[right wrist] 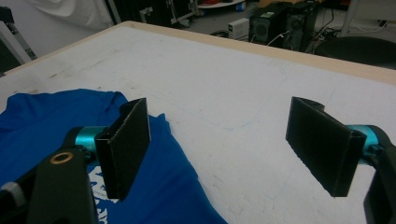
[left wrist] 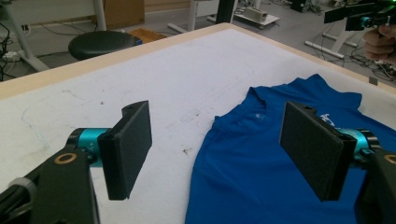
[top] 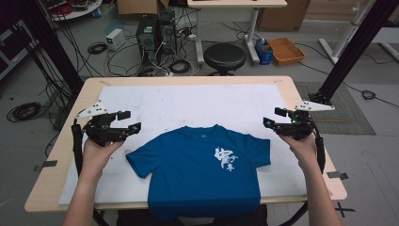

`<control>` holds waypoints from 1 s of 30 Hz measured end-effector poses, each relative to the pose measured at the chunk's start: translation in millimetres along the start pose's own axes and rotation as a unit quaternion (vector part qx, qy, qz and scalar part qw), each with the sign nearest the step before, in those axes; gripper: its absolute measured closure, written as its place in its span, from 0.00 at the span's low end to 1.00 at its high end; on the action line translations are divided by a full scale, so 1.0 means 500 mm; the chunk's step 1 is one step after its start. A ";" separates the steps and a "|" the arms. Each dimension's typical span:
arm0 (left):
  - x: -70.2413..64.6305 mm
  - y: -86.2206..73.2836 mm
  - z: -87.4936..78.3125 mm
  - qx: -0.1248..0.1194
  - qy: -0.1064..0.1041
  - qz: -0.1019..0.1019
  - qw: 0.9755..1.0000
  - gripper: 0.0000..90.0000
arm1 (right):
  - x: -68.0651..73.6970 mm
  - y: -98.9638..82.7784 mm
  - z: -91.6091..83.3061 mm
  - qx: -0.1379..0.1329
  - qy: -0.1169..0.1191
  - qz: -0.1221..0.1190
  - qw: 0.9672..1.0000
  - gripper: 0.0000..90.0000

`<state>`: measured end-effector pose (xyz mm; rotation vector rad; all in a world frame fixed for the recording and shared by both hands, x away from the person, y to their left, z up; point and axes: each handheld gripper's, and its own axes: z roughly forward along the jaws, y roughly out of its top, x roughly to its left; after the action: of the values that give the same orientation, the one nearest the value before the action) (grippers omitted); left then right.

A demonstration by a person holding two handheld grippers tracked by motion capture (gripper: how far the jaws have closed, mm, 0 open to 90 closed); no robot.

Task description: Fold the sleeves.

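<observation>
- Cluttered workshop floor lies beyond the table (top: 56, 155): cables, computer towers, a black stool (top: 224, 56) and, far right, an orange tray (top: 285, 50) whose contents I cannot make out.
- White sheeting (top: 188, 101) covers most of the wooden top, giving cloth a smooth bed to slide on.
- Spread flat near the front edge lies the blue T-shirt (top: 188, 165), collar toward the far side, white print facing up, hem hanging just over the near edge; laid out this way, it looks ready for folding.
- At the shirt's left, the left gripper (top: 128, 121) hovers beside the left sleeve, jaws wide apart with nothing between them.
- On the right, the right gripper (top: 272, 117) mirrors it just beyond the right sleeve, jaws equally spread and empty.
- Both seem poised to pinch the sleeves or shoulders together.
</observation>
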<state>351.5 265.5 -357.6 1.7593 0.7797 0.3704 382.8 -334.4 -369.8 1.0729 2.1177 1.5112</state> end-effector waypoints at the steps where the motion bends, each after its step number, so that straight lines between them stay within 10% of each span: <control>1: -0.002 -0.002 0.001 0.003 0.001 0.006 1.000 0.28 | 0.000 0.000 0.000 0.000 0.001 0.000 1.000 0.24; 30: 0.026 -0.031 -0.021 0.006 -0.009 -0.002 1.000 0.32 | 0.005 -0.002 -0.004 -0.011 -0.028 -0.017 0.999 0.28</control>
<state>349.7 284.5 -370.3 1.7698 0.7749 0.3480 379.5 -334.2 -369.7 1.0547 2.0668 1.4692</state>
